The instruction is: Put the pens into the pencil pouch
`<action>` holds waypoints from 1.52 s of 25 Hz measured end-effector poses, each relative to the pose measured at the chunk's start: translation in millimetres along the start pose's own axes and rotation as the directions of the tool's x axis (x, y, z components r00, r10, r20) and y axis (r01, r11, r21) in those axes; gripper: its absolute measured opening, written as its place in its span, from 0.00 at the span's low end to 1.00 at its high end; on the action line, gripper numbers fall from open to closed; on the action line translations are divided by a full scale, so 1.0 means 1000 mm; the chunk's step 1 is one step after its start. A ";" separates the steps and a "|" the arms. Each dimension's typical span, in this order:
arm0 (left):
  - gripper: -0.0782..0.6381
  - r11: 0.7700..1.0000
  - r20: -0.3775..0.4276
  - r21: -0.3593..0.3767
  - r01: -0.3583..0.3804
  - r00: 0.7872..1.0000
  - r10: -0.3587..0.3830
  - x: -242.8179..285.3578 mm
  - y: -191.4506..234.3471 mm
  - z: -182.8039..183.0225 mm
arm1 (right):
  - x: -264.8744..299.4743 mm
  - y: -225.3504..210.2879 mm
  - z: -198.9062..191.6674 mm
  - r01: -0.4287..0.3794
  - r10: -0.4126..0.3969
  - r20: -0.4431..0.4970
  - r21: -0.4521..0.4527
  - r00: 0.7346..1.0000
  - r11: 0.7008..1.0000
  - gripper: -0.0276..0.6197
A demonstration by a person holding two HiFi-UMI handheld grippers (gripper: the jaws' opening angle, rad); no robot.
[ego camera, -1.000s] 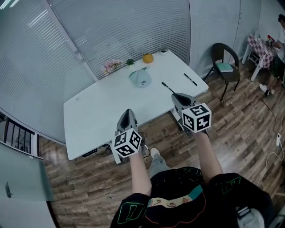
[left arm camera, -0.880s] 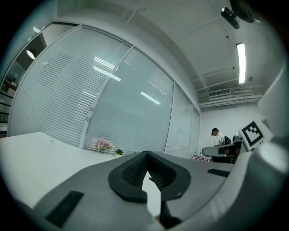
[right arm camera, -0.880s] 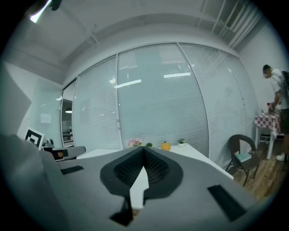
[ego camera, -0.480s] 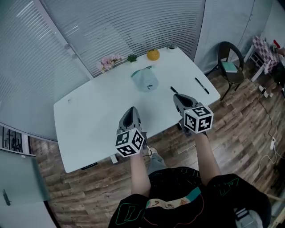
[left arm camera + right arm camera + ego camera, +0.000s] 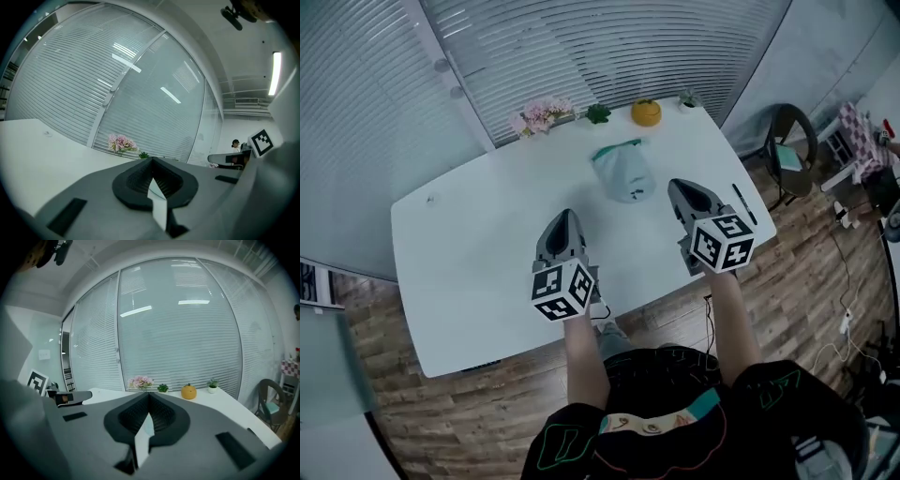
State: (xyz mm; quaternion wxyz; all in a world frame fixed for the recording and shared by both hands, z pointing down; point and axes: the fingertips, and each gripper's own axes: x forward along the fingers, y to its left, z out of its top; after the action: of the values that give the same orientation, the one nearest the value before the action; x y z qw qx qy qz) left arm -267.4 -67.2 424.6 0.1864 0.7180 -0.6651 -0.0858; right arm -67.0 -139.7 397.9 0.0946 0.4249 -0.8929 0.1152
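Two grippers hang over the white worktop (image 5: 459,244) in the head view, and both hold nothing. The left gripper (image 5: 566,217) is near the middle of the frame; in the left gripper view its jaws stand together with nothing between them. The right gripper (image 5: 679,187) is to the right of the middle, and its jaws are also pressed together and empty. The teal pencil pouch (image 5: 624,172) lies on the worktop above and between the two grippers, nearer to the right one. One black pen (image 5: 744,203) lies close to the right edge of the worktop, just right of the right gripper. Along the far edge, in the upper part of the frame, stand pink flowers (image 5: 542,114) and an orange ornament (image 5: 646,112). A dark chair (image 5: 787,141) stands on the wooden floor (image 5: 825,272) at the upper right.
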 end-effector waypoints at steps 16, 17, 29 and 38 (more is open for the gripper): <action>0.10 0.996 -0.045 -0.086 0.018 0.999 -0.022 0.051 0.047 -0.010 | 0.087 -0.024 -0.021 -0.033 0.018 -0.254 -0.051 0.967 0.998 0.05; 0.10 0.996 -0.049 -0.087 0.016 0.999 -0.020 0.053 0.048 -0.011 | 0.095 -0.023 -0.025 -0.044 0.028 -0.280 -0.051 0.960 0.998 0.05; 0.10 0.995 -0.073 -0.100 -0.030 0.997 0.023 0.071 0.056 -0.022 | 0.174 -0.035 -0.058 -0.127 0.081 -0.490 -0.062 0.868 0.990 0.05; 0.10 0.994 -0.094 -0.090 -0.060 0.994 0.051 0.082 0.060 -0.024 | 0.218 -0.047 -0.095 -0.157 0.111 -0.647 -0.014 0.754 0.988 0.29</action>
State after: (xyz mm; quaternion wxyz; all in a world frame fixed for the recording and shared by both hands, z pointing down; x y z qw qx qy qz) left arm -305.9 -147.5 480.1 0.2522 0.6930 -0.6709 -0.0783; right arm -159.1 -301.9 552.4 0.4008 0.2912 -0.8375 0.2305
